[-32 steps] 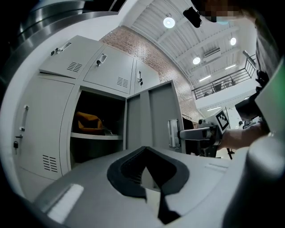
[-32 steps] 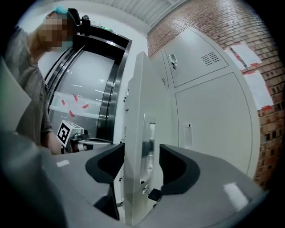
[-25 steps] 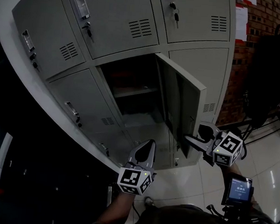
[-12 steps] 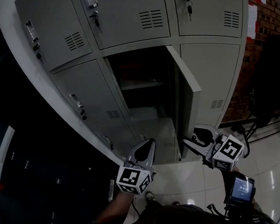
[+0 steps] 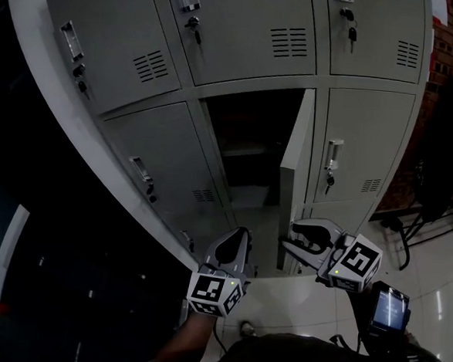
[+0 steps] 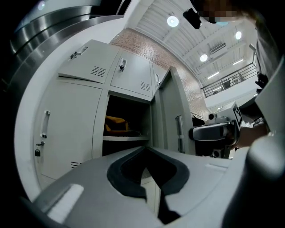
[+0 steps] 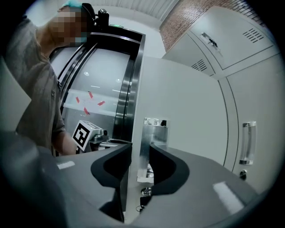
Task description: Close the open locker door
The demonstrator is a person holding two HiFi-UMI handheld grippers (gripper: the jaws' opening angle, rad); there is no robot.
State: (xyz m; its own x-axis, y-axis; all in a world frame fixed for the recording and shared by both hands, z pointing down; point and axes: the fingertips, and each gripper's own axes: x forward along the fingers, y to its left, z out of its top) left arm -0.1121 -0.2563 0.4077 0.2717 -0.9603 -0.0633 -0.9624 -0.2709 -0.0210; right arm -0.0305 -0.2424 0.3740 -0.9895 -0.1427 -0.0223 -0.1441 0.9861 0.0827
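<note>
Locker door (image 5: 295, 162) has swung in from wide open and now stands edge-on to the head camera, roughly square to the cabinet front. By this showing the closing is about half done, with the final swing into the frame still to come. At left, the left gripper (image 5: 241, 233) hovers below the grey locker bank (image 5: 222, 29) with its jaw tips clenched together on nothing, taking no part in the work. Beyond it gapes the dark open compartment (image 5: 249, 131), where a yellow object (image 6: 116, 124) lies on the shelf (image 5: 244, 149). Hinged at the compartment's right side, the door juts out toward the person. At the door's lower free corner, the right gripper (image 5: 287, 242) straddles that edge, and its jaws have just been closing. In the right gripper view the door's thin edge (image 7: 136, 133) fills the gap between the jaws, and the pads appear to press on both faces, beside the metal latch plate (image 7: 153, 133). Farther right, the neighbouring door's handle (image 5: 333, 154) stands flush and shut.
</note>
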